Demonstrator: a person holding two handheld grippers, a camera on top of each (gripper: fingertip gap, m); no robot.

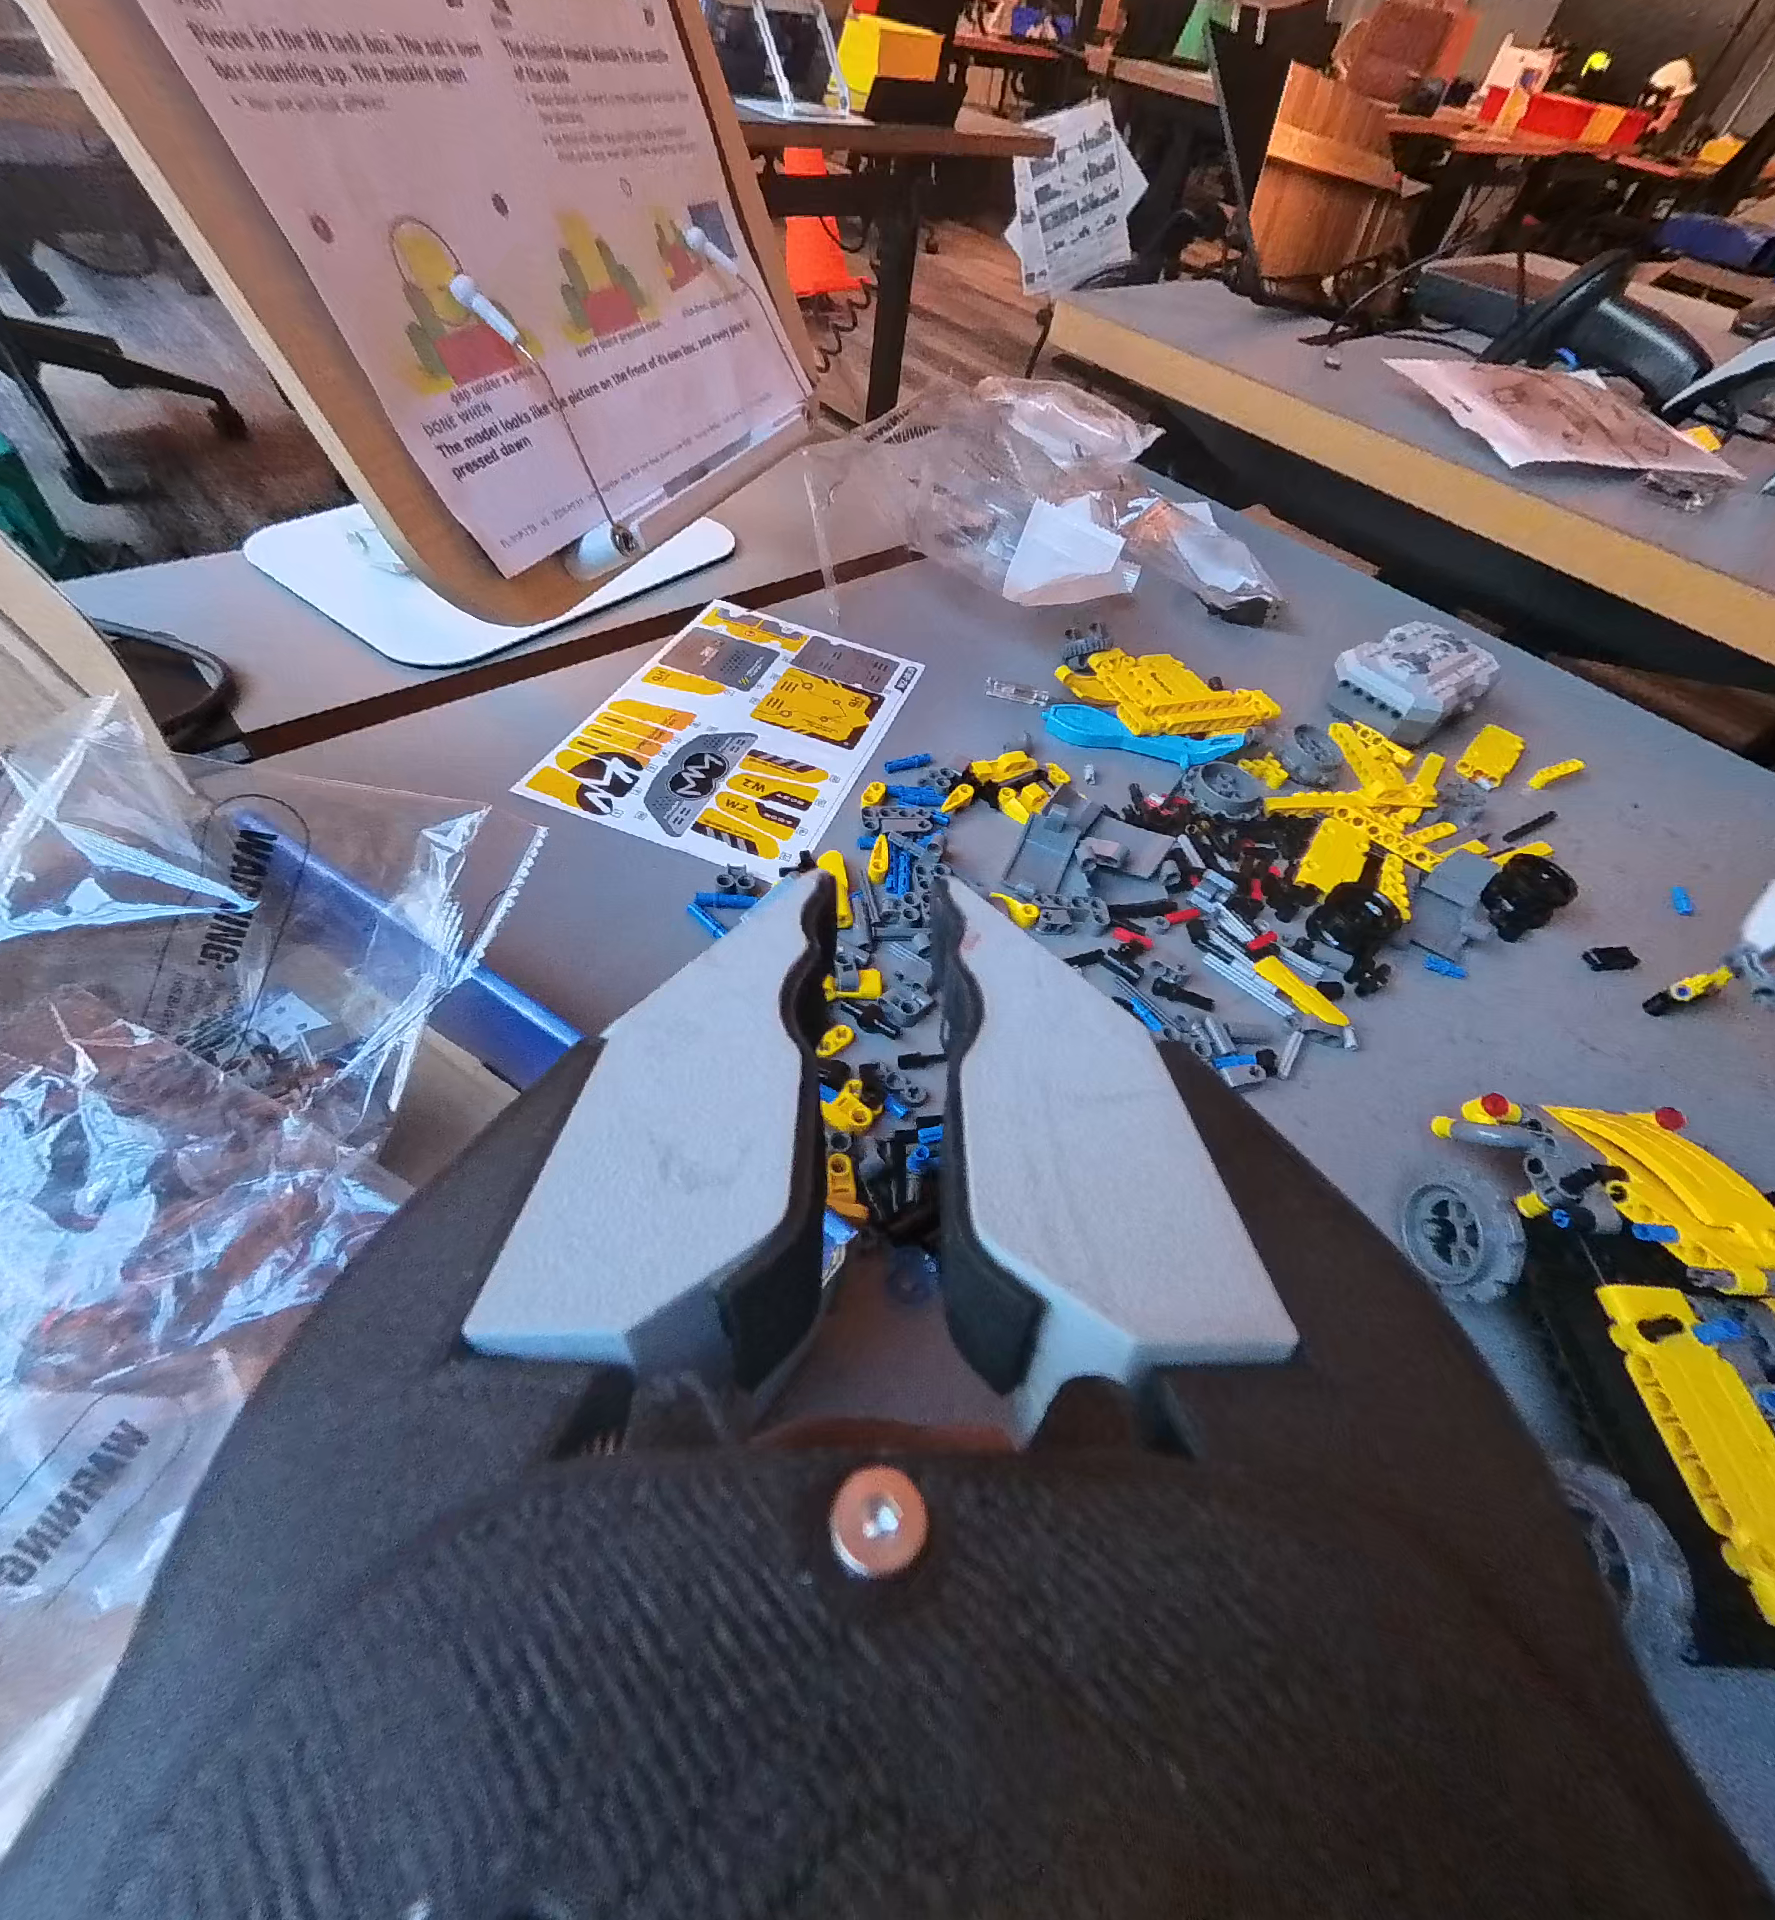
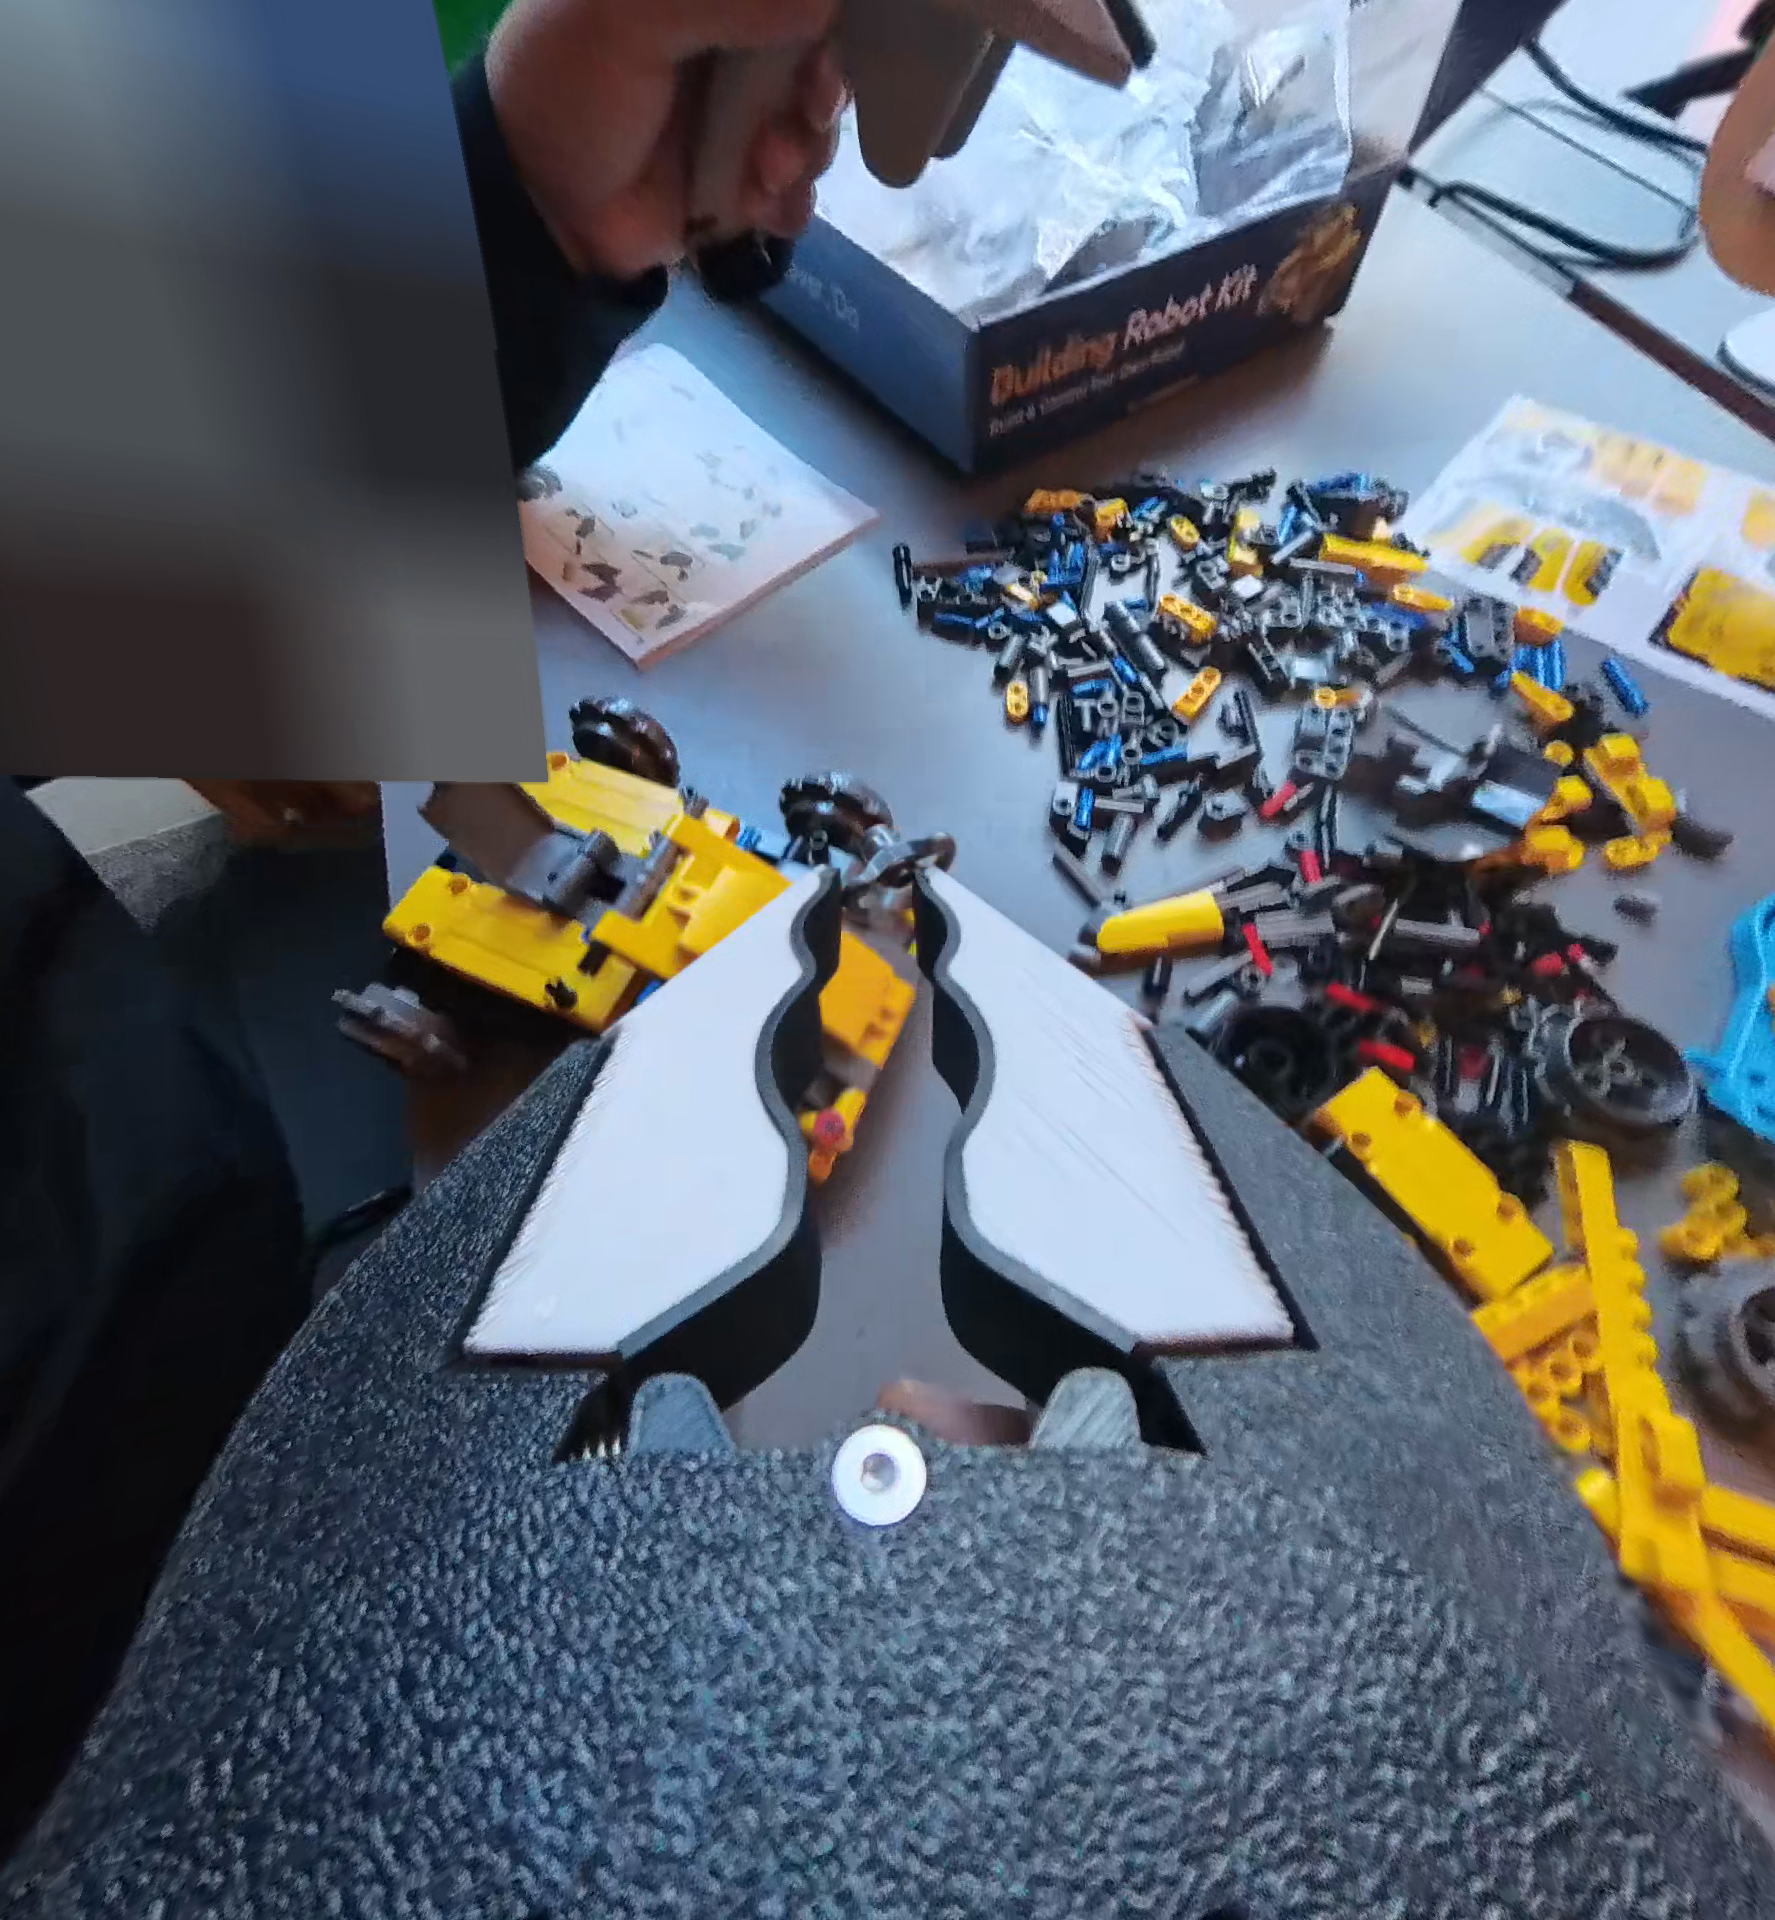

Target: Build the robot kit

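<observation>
My left gripper [image 1: 881, 894] hovers over the near edge of a pile of small yellow, black, blue and grey building pieces [image 1: 1226, 894]. Its jaws stand a little apart with nothing between them. My right gripper [image 2: 875, 883] points at a part-built yellow vehicle model [image 2: 592, 914]. Its jaws are narrowly apart and a small grey piece [image 2: 898, 854] sits right at the tips. I cannot tell whether it is gripped. The right gripper also shows at the right edge of the left wrist view [image 1: 1756, 961], beside a tiny yellow and black piece [image 1: 1683, 987]. The model also shows there [image 1: 1693, 1351].
A sticker sheet [image 1: 727, 748] lies behind the pile. A dark kit box [image 2: 1122, 343] holds crumpled plastic bags [image 1: 135, 1039]. A booklet [image 2: 685, 499], a blue tool [image 1: 1132, 732], a grey block [image 1: 1413, 675] and a paper stand [image 1: 467, 291] are on the table. A hand [image 2: 654, 135] holds the left gripper. The left gripper's tips are roughly 25 cm from the right gripper's.
</observation>
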